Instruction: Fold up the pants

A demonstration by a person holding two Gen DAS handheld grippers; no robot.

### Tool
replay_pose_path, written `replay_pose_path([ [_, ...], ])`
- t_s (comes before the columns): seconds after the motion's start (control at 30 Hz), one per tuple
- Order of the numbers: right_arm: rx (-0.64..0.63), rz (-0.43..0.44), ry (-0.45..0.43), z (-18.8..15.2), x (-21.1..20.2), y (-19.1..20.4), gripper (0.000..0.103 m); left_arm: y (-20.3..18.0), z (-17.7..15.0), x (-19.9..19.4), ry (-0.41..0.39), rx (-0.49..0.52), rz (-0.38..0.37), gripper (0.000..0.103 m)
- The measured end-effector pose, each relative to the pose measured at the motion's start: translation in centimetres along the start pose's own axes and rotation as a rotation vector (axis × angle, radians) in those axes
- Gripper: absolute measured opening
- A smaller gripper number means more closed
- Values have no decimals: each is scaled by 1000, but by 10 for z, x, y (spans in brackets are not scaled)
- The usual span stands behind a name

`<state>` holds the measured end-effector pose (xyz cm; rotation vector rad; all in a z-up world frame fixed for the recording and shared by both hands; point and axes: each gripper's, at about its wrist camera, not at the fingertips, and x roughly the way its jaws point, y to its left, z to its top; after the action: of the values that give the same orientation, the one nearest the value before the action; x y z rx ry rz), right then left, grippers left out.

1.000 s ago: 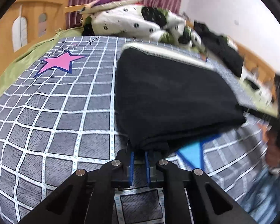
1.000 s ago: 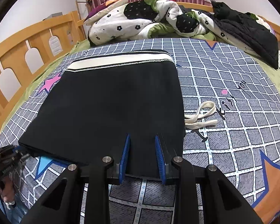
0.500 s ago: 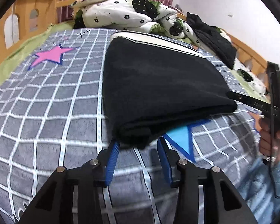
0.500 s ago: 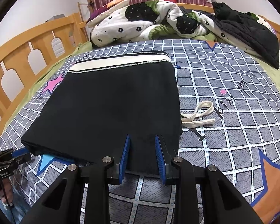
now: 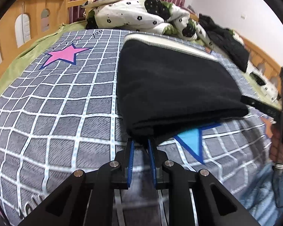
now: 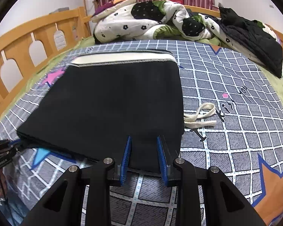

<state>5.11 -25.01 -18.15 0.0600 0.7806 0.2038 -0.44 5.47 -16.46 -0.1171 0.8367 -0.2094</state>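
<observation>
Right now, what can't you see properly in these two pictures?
- Whether the left tongs pinch the black pants: left view, the near fold hangs over the tips.
- Where the white drawstring joins: right view, its end runs under the pants' edge.
- The right tongs in the left view: blurred and cut off by the picture's edge.
- Writing on the bedspread: too small.

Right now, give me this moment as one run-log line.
pants: folded, flat on bed | left gripper: open at near-left corner | right gripper: open over near edge | drawstring: loose beside pants
</observation>
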Motion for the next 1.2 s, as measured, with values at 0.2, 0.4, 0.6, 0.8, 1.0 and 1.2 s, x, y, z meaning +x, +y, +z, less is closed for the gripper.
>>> replay_pose_path([
  [0.2, 12, 10, -67, 7, -13, -2, 28, 0, 15, -27, -89, -26, -7, 23],
  [0.4, -8, -21, -51, 10, 0, 8, 28, -26, 59, -4, -72, 24, 27, 23],
  [0.6, -54, -59, -40, 1, 9, 13, 28, -39, 54, 36, 3, 49, 86, 23],
  [0.8, -72, -77, -37, -4, 14, 16, 29, -39, 44, 34, -22, 60, 78, 25],
  [1.0, -73, -78, -37, -6, 15, 16, 29, -40, 41, 35, -36, 71, 87, 25],
  [1.2, -68, -71, -30, -7, 18, 15, 30, -37, 39, 36, -37, 35, 59, 25],
])
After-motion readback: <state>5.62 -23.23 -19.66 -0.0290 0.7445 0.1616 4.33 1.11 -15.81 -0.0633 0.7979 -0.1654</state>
